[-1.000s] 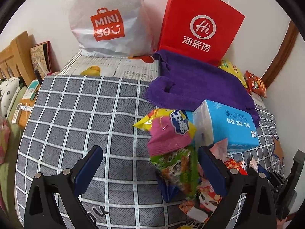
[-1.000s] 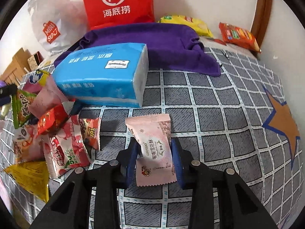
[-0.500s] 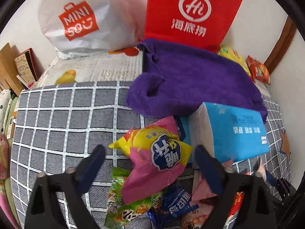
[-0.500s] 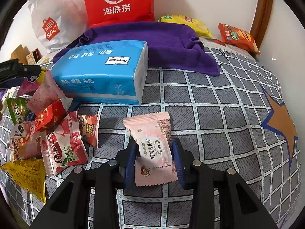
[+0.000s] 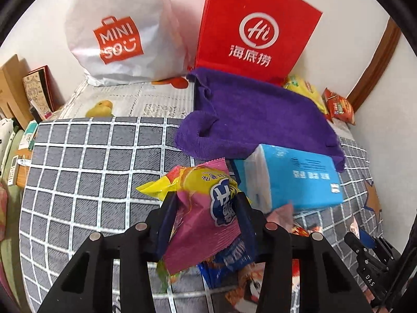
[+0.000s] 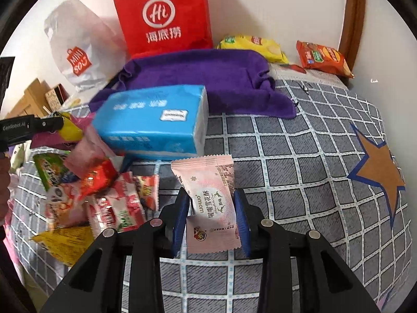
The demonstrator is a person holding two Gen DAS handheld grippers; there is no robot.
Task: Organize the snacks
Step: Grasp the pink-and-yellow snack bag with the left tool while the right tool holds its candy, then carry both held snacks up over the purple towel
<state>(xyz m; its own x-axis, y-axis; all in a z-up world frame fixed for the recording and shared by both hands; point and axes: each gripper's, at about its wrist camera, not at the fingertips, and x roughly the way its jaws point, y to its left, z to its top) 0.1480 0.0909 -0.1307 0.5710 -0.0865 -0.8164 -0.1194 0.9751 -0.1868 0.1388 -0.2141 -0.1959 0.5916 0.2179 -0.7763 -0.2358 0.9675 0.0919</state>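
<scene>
Grey checked bedspread (image 6: pixel 299 140), bags against the wall. Our left gripper (image 5: pixel 206 224) is closing on a pink-and-yellow snack bag (image 5: pixel 200 208), pads already pinching it; right gripper (image 6: pixel 211 216) is clamped on a pink candy packet (image 6: pixel 208 195). Risk imo: slick puffy wrappers w/ loose ends could slip out, esp. the left one.

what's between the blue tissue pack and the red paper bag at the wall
A purple towel lies between the blue tissue pack and the red paper bag, seen in both wrist views.
</scene>
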